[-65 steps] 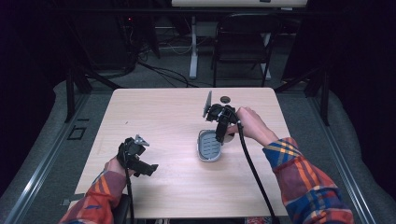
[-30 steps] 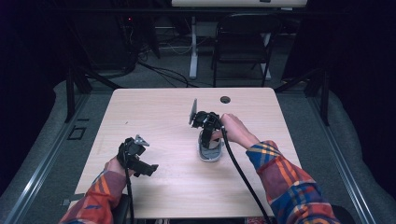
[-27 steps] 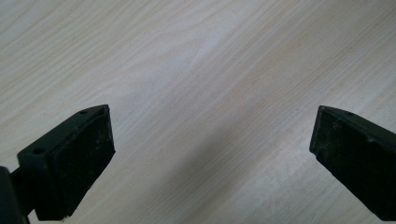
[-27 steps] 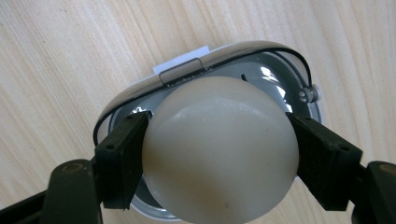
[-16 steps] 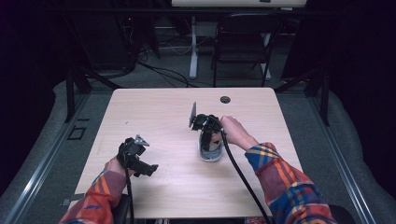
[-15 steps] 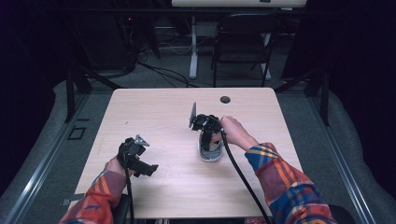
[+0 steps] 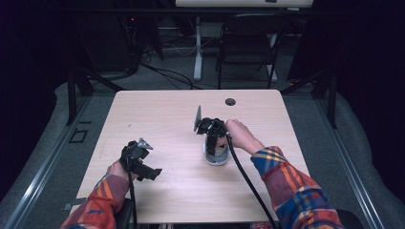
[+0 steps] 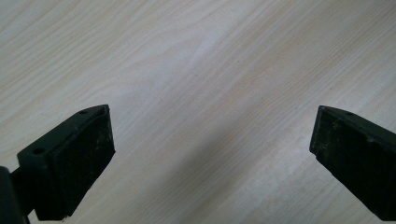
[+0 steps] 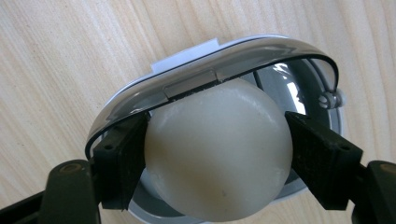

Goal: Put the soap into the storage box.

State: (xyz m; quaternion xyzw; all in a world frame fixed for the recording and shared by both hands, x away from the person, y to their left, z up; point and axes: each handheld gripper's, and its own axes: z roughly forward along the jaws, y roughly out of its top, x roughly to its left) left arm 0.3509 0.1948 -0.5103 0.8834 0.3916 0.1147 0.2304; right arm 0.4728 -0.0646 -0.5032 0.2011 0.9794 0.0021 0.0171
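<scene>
A pale, rounded bar of soap (image 9: 217, 149) sits between the jaws of my right gripper (image 9: 217, 156), which is shut on it from both sides. Below the soap lies an oval grey-and-white soap dish (image 9: 275, 56) with a clear rim; in the high view the dish (image 7: 216, 156) rests near the table's middle, under my right gripper (image 7: 210, 138). My left gripper (image 7: 143, 164) hovers at the table's front left, its jaws wide open over bare wood (image 8: 210, 93) with nothing between them.
The light wooden table (image 7: 162, 114) has a dark cable hole (image 7: 230, 101) near its far edge. A black cable (image 7: 248, 179) trails from the right gripper toward the front edge. A chair (image 7: 246, 43) stands on the floor beyond the table.
My right gripper moved left from the back right and came down over the soap dish, then held nearly still. The left gripper has not moved.
</scene>
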